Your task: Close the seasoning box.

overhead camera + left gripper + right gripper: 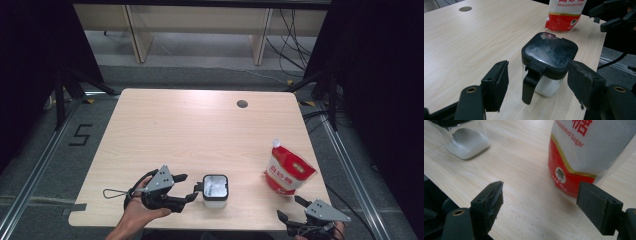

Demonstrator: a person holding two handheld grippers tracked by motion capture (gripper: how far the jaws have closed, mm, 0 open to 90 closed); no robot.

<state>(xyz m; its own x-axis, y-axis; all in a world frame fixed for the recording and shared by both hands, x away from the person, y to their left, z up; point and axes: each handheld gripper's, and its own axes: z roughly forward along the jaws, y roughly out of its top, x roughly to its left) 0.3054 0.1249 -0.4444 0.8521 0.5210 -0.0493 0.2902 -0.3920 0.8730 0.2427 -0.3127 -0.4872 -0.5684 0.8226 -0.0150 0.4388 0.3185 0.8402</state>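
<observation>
Your left gripper (pixel 191 187) sits at the desk's (pixel 200 125) near edge, jaws apart and clear of the sugar jar (pixel 215 190), whose black handle (pixel 530 83) points back at you for an easy grab. The jar stands upright, lid on. Your right gripper (pixel 290 207) waits spread wide near the sugar bag (pixel 287 172) at the near right corner.

A red-and-white sugar pouch (pixel 288 173), a clear black-lidded jar (pixel 215 190) of white grains, pale woodgrain table (pixel 200 130).

Light wood table (pixel 200 130), round cable hole (pixel 242 104) near far edge, carries a lidded sugar jar (pixel 215 190) near front and a red-white sugar pouch (pixel 288 172) at right.
</observation>
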